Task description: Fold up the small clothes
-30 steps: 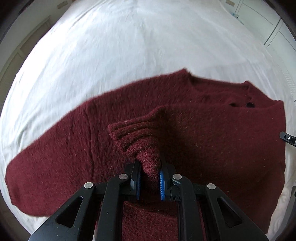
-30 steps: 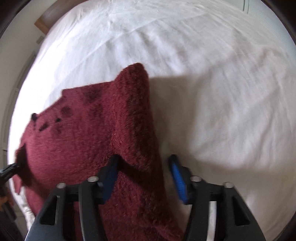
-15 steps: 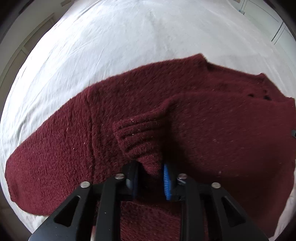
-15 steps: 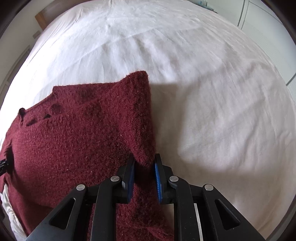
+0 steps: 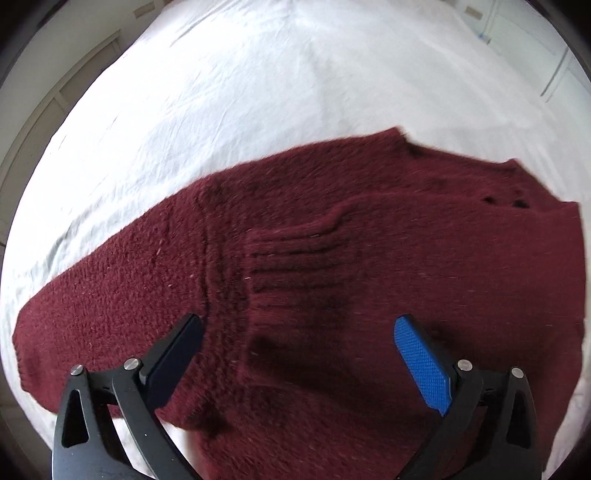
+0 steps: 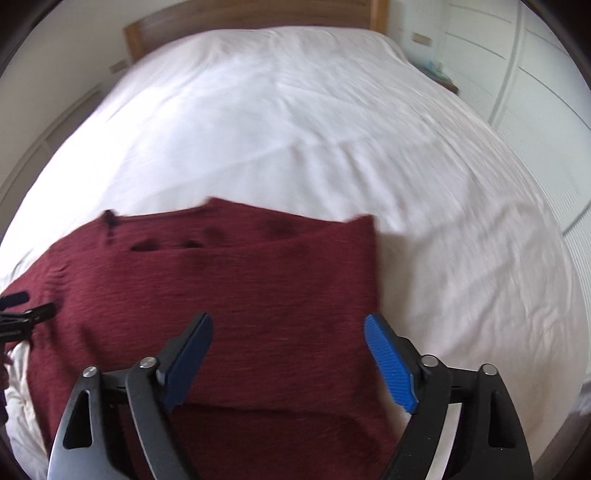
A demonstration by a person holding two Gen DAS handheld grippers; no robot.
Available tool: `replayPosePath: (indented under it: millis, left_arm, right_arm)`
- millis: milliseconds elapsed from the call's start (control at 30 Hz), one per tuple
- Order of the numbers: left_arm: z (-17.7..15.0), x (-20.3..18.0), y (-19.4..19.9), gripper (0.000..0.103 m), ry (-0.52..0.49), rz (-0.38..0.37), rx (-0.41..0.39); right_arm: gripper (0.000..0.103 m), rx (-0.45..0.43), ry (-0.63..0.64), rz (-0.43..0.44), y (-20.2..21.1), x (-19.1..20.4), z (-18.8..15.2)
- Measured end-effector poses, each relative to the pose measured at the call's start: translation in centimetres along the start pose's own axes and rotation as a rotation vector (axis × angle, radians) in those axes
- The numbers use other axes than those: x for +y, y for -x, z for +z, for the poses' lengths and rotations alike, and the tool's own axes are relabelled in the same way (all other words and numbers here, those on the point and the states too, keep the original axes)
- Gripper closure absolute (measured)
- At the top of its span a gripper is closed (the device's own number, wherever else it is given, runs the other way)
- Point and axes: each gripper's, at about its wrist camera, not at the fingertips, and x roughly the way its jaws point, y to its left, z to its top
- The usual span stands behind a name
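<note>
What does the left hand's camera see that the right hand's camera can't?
Only the left wrist view shows the ribbed cuff of a sleeve folded across the sweater's front, and the other sleeve stretching out to the left. Only the right wrist view shows the wooden headboard, the sweater's straight folded right edge, and the left gripper's tips poking in from the side. Both show the dark red sweater lying on the white bed sheet, and each shows its own gripper, left or right, with jaws that just opened, gripping nothing.

A dark red knitted sweater [image 5: 369, 266] lies flat on the white bed, one ribbed-cuffed sleeve folded across its body toward nine o'clock.
</note>
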Motion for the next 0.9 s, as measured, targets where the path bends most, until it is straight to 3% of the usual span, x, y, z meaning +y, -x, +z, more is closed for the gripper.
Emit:
replayPosePath:
  millis: [100, 300, 433, 600, 767, 900]
  left_arm:
    - [-0.5, -1.3, 1.1, 0.001, -0.029, -0.018, -0.036]
    - [-2.4, -5.3, 2.3, 0.001, -0.114, -0.007, -0.151]
    - [-2.6, -7.6, 1.8, 0.001, -0.125, -0.004, -0.114]
    - [-3.6, -8.4, -0.5, 0.001, -0.136, 0.027, -0.076]
    - [-4.4, -6.4, -1.1, 0.001, -0.111, -0.016, -0.068]
    - [-5.9, -4.5, 0.0, 0.001, -0.123, -0.026, -0.072]
  right_arm:
    - [0.000, -0.023, 0.052, 0.021, 0.3, 3.0, -0.6]
    - [0.000, -0.020, 0.132, 0.015, -1.7, 7.1, -2.4]
    - [0.000, 0.020, 0.139, 0.024, -4.1, 7.4, -3.9]
    - [0.000, 0.069, 0.138, -0.030, -6.4, 5.6, -5.3]
    - [0.000, 0.067, 0.101, -0.086, -6.3, 1.5, -5.1]
    - [0.001, 0.080, 0.072, -0.050, -6.4, -0.6, -5.2]
